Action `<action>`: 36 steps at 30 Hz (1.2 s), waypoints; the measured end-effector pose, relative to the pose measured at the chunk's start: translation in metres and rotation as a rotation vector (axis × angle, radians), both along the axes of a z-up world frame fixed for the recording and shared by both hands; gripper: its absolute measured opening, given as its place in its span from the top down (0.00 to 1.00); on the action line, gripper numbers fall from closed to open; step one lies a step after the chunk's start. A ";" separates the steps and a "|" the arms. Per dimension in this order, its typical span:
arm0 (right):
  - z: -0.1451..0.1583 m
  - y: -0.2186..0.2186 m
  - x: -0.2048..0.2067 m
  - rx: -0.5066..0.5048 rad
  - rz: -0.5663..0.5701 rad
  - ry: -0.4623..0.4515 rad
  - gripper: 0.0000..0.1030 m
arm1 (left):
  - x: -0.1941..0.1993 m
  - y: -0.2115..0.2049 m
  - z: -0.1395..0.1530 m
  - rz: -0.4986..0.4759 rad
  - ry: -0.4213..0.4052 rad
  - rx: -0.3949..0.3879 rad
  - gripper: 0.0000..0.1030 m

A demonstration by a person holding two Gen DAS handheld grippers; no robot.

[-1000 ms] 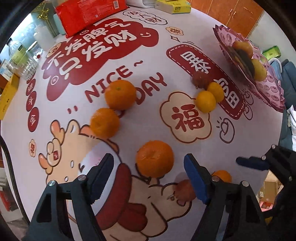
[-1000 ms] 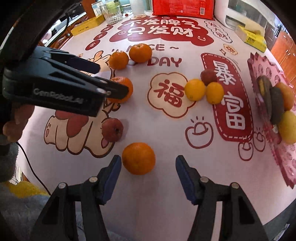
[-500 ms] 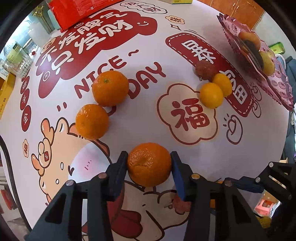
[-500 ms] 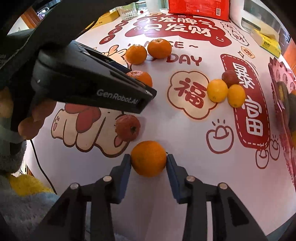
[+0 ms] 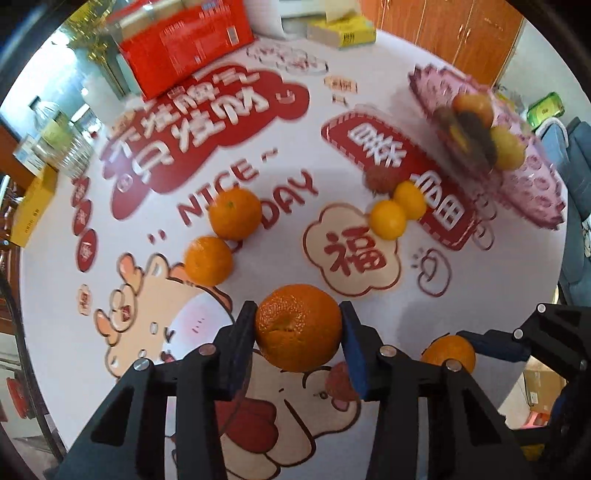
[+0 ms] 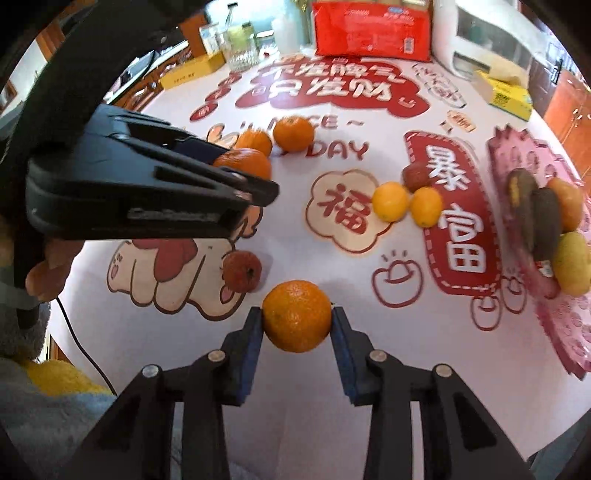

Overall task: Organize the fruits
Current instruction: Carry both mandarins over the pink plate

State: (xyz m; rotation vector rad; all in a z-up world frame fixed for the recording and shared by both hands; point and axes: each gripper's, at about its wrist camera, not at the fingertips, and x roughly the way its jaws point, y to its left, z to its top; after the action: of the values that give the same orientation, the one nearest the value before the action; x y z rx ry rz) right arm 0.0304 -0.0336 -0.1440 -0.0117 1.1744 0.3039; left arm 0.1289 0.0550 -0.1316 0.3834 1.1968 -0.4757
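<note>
My left gripper pinches a large orange between its blue pads, jaws still closing, just above the printed tablecloth. My right gripper is shut on a smaller orange, also lifted. In the right wrist view the left gripper shows at upper left with its orange. On the cloth lie two oranges, two small yellow citrus, a red fruit beside them, and another red fruit. At the right, the pink plate holds several fruits.
A red package stands at the table's far side, a yellow box to its right. Glass jars and another yellow box sit at the far left. A hand grips the left tool.
Both grippers went from wide open around their oranges to shut on them. Both oranges have come up off the cloth, and the red fruit stayed where it lay.
</note>
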 end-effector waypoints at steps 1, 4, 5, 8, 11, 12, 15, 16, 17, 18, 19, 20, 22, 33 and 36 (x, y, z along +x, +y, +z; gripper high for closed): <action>0.005 -0.002 0.000 -0.002 -0.006 -0.011 0.64 | -0.001 0.001 0.008 0.003 -0.012 -0.010 0.59; 0.024 -0.008 -0.005 -0.023 -0.023 -0.051 0.64 | -0.009 0.000 0.037 0.013 -0.059 -0.054 0.59; 0.030 -0.010 -0.007 -0.030 -0.029 -0.064 0.64 | -0.012 0.001 0.048 0.015 -0.077 -0.074 0.59; 0.053 -0.017 -0.014 -0.052 -0.053 -0.112 0.64 | -0.019 -0.002 0.070 0.013 -0.123 -0.105 0.59; 0.072 -0.025 -0.021 -0.076 -0.078 -0.150 0.64 | -0.029 -0.005 0.090 0.010 -0.152 -0.147 0.59; 0.077 -0.028 -0.023 -0.084 -0.085 -0.159 0.64 | -0.032 -0.006 0.097 0.009 -0.157 -0.170 0.59; 0.091 -0.036 -0.030 -0.115 -0.104 -0.187 0.64 | -0.042 -0.011 0.110 -0.002 -0.172 -0.219 0.59; 0.095 -0.039 -0.032 -0.125 -0.113 -0.197 0.64 | -0.045 -0.013 0.114 -0.006 -0.174 -0.230 0.59; 0.097 -0.041 -0.035 -0.132 -0.120 -0.202 0.64 | -0.048 -0.015 0.117 -0.010 -0.174 -0.244 0.59; 0.100 -0.045 -0.039 -0.142 -0.130 -0.205 0.64 | -0.050 -0.019 0.118 -0.015 -0.171 -0.255 0.59; 0.102 -0.049 -0.043 -0.151 -0.139 -0.207 0.64 | -0.051 -0.022 0.118 -0.019 -0.168 -0.263 0.59; 0.103 -0.052 -0.047 -0.158 -0.146 -0.209 0.64 | -0.053 -0.027 0.119 -0.024 -0.165 -0.272 0.59; 0.105 -0.061 -0.054 -0.173 -0.164 -0.212 0.64 | -0.057 -0.037 0.119 -0.031 -0.165 -0.278 0.59; 0.121 -0.134 -0.059 -0.162 -0.208 -0.276 0.64 | -0.073 -0.101 0.128 -0.011 -0.178 -0.278 0.59; 0.123 -0.158 -0.058 -0.154 -0.219 -0.287 0.64 | -0.074 -0.126 0.130 -0.003 -0.188 -0.269 0.59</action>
State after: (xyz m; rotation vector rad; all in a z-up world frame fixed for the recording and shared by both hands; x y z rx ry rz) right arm -0.0279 -0.1919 -0.0208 -0.0592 0.9015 0.0164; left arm 0.0546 -0.0706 -0.0019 0.1939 0.9358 -0.5826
